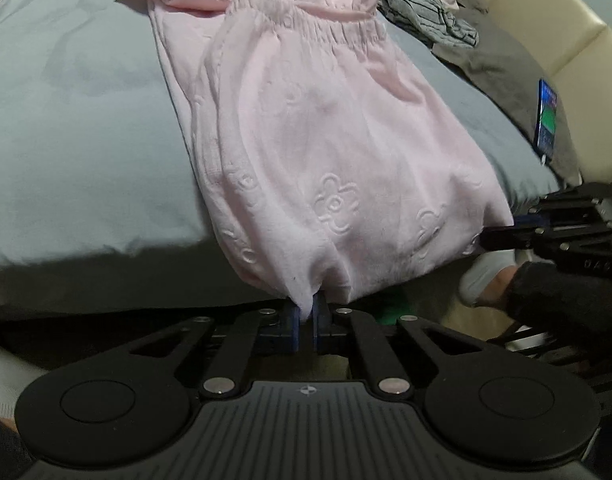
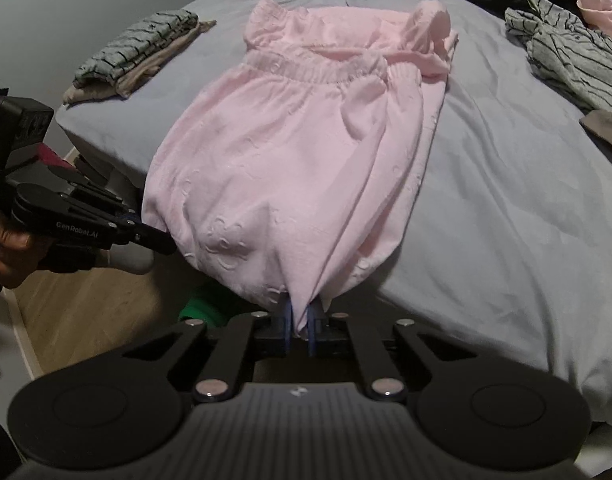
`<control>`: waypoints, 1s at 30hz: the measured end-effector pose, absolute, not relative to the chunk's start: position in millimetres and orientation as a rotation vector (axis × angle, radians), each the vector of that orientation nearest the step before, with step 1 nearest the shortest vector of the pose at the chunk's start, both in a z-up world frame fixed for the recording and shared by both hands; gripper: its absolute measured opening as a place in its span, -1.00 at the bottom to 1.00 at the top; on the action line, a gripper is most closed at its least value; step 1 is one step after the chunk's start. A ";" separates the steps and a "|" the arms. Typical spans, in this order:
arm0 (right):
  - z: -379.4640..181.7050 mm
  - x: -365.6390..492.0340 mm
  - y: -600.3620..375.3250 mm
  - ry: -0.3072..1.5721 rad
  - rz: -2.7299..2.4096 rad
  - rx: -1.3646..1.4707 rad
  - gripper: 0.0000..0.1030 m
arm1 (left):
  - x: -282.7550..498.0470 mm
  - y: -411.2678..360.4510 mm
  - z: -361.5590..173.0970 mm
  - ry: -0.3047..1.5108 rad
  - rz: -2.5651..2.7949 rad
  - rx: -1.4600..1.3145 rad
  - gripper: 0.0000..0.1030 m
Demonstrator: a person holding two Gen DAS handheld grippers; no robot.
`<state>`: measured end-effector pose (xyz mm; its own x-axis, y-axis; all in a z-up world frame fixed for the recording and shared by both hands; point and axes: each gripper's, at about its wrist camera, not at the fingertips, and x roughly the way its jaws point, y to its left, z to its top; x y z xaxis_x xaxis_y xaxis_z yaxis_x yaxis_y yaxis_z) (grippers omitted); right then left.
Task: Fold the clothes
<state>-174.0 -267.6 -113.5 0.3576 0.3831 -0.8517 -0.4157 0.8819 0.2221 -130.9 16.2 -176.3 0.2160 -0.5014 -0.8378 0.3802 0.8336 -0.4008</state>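
On the bed (image 2: 485, 184), near its front edge, a pink embossed garment (image 2: 290, 152) lies spread lengthwise, its gathered elastic band and ruffled end toward the far side and its hem hanging over the near edge. It looks part-way through a fold: one long side seems already doubled over the middle, though the fisheye view makes the layers hard to count. A small folded stack (image 2: 138, 60) of striped and beige pieces sits at the far left corner, so some clothes lie done. To the right, a loose heap of striped grey clothes (image 2: 573, 56), with black and pink pieces beside it, lies unfolded, so by my judgement much of the task is left.

The left tool (image 1: 304, 314) is closed tight on a pinch of the hem at one near corner, the pink cloth bunched between its blue pads (image 1: 293, 320). The right tool (image 2: 300, 318) is likewise clamped on the other near corner, the fabric drawn into taut pleats running down into its jaws. Both hold the hem lifted off the bed.
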 end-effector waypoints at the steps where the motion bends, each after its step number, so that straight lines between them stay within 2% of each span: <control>1: -109.4 -173.7 -268.4 1.083 0.520 -0.020 -0.83 | -131.5 18.9 -171.9 1.213 -0.614 -0.139 -0.94; 12: -46.1 -147.9 -289.3 0.994 0.510 0.162 -0.83 | -108.4 42.1 -104.4 1.132 -0.665 -0.268 -0.94; 22: -1.0 -81.5 -297.8 0.994 0.522 0.241 -0.83 | -58.8 44.8 -48.9 1.115 -0.668 -0.319 -0.94; 30: 11.0 -21.7 -307.6 0.955 0.473 0.335 -0.83 | 2.2 52.4 -43.3 1.086 -0.595 -0.475 -0.94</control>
